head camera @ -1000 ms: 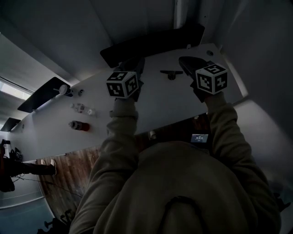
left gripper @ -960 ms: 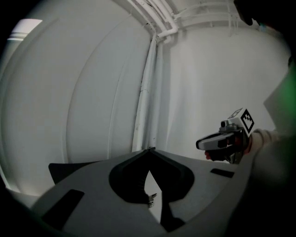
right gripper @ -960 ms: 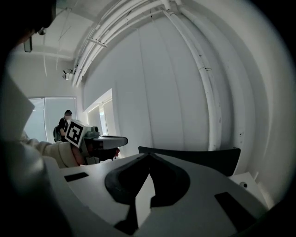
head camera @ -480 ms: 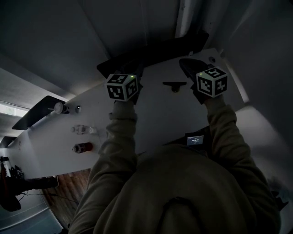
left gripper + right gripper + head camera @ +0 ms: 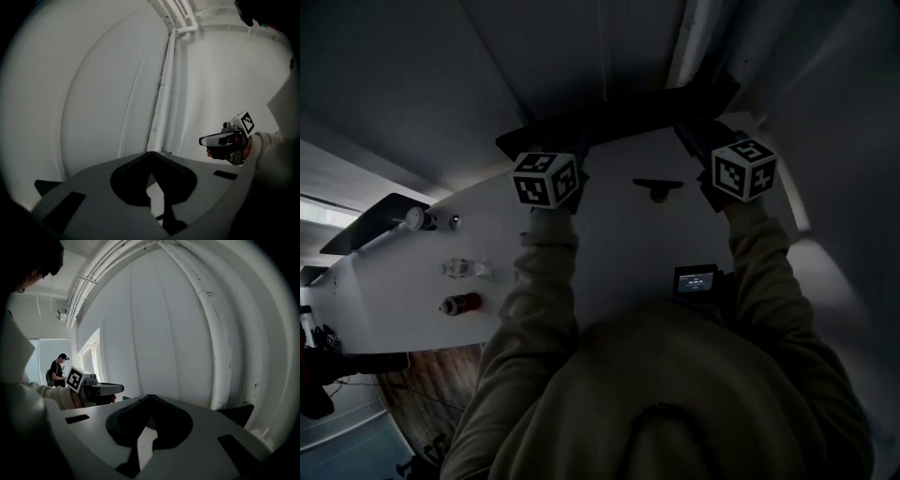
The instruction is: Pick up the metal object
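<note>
Left gripper (image 5: 149, 153): jaws pressed together at the tips, nothing between them; its own view faces a pale wall with a vertical pipe (image 5: 161, 93). Right gripper (image 5: 149, 396): jaws likewise pressed together and empty, facing a pale wall. In the head view both grippers sit in the upper half of the frame over a white table (image 5: 619, 248), 1 on each side of centre, each held out on a sleeved arm. The metal object (image 5: 657, 187) lies on the table at upper centre, between the 2 grippers and clear of both; it reads as a dark short bar with a knob under it, finer detail not discernible. At left on the table, well apart from it: 2 small round items (image 5: 417, 218), a clear item (image 5: 464, 269) and a red item (image 5: 461, 304). A small lit screen (image 5: 696, 279) shows at centre right.
</note>
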`<state>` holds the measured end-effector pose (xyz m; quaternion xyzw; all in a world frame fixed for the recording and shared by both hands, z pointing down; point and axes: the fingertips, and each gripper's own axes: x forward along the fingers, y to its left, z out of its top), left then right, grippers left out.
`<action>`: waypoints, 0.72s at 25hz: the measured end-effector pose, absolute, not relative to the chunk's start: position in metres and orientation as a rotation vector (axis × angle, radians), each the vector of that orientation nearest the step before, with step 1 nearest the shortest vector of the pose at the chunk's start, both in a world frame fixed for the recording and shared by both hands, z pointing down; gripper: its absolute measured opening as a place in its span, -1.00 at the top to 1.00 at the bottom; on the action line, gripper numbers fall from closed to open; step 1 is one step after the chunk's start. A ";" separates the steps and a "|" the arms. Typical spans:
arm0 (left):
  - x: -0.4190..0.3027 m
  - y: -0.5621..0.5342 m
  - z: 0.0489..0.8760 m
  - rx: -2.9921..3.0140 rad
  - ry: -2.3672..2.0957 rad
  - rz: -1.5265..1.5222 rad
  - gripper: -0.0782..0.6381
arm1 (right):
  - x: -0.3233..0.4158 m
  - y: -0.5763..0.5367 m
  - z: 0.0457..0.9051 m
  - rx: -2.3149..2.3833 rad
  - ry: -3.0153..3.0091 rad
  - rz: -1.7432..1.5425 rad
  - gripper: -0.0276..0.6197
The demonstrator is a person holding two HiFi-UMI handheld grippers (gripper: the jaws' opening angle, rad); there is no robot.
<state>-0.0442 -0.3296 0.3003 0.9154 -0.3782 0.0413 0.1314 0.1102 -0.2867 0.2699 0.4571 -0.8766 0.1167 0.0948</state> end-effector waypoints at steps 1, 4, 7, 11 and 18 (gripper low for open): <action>-0.048 -0.334 0.293 2.663 -1.118 0.110 0.77 | 0.113 -0.292 0.266 1.359 -2.608 0.340 0.86; -0.056 -0.346 0.273 2.686 -1.151 0.089 0.77 | 0.114 -0.305 0.258 1.362 -2.629 0.320 0.86; -0.058 -0.351 0.266 2.689 -1.179 0.063 0.77 | 0.111 -0.311 0.255 1.343 -2.648 0.306 0.86; -0.062 -0.353 0.276 2.669 -1.186 0.078 0.77 | 0.110 -0.319 0.260 1.325 -2.666 0.319 0.86; -0.056 -0.362 0.295 2.661 -1.146 0.124 0.77 | 0.112 -0.327 0.277 1.292 -2.657 0.347 0.86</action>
